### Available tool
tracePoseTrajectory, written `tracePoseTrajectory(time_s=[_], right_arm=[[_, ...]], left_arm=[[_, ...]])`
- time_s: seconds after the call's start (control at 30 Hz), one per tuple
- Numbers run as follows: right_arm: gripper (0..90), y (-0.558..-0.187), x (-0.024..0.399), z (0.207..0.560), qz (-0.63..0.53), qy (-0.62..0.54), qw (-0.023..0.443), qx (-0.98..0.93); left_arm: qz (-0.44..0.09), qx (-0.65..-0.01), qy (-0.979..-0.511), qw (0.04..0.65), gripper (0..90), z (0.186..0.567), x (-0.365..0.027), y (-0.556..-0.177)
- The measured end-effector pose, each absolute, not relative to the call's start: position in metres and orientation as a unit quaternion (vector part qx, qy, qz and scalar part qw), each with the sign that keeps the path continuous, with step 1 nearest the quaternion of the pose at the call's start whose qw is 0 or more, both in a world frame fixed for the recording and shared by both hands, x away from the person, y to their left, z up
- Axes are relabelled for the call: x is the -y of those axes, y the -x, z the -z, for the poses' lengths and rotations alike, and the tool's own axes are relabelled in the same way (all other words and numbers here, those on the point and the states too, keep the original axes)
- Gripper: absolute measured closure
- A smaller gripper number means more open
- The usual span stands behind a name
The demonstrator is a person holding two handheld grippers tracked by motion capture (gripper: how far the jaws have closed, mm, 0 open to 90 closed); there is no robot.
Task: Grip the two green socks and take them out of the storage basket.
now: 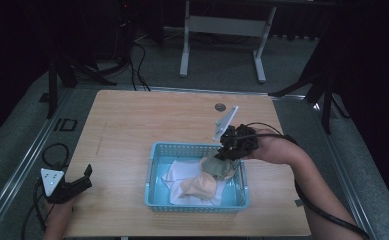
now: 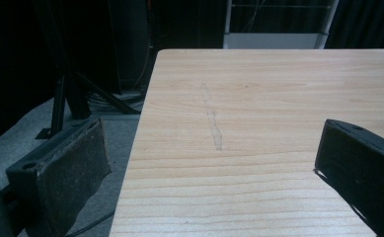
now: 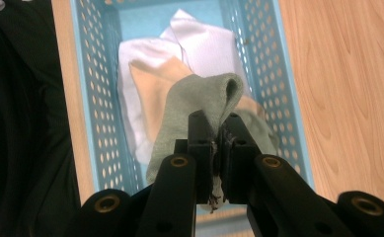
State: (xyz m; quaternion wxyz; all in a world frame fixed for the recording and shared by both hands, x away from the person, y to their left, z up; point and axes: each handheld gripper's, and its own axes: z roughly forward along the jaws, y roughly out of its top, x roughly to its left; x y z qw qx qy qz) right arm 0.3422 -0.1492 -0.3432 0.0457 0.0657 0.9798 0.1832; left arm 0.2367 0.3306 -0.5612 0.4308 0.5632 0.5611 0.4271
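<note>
The right gripper (image 3: pixel 218 129) is clamped on a fold of the grey-green sock (image 3: pixel 199 106), hanging just above the blue basket (image 1: pixel 152 170); the left gripper (image 1: pixel 77 186), jaws apart, rests well away.

Dim overall; light falls on the table (image 1: pixel 132 120) from above, surroundings near black. High view soft, low detail. Basket (image 3: pixel 93 74) sharp in the right gripper view.

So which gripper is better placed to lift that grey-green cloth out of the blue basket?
Right. The right gripper is already shut on the grey-green cloth over the blue basket; the left gripper rests open at the table's near-left edge.
</note>
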Motion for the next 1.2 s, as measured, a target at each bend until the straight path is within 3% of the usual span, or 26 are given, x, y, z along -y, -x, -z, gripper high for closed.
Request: tracePoseTrajectory(time_s=[0.87, 1.2], right_arm=[[84.9, -0.336, 0.270, 0.348, -0.189, -0.181, 0.063, -0.963], [84.9, -0.338, 0.306, 0.403, -0.165, -0.224, 0.034, -0.960]], left_arm=[[-0.427, -0.562, -0.565, 0.428, 0.4, 0.561, -0.329, -0.237], [-0.428, -0.563, -0.565, 0.425, 0.4, 0.561, -0.329, -0.237]])
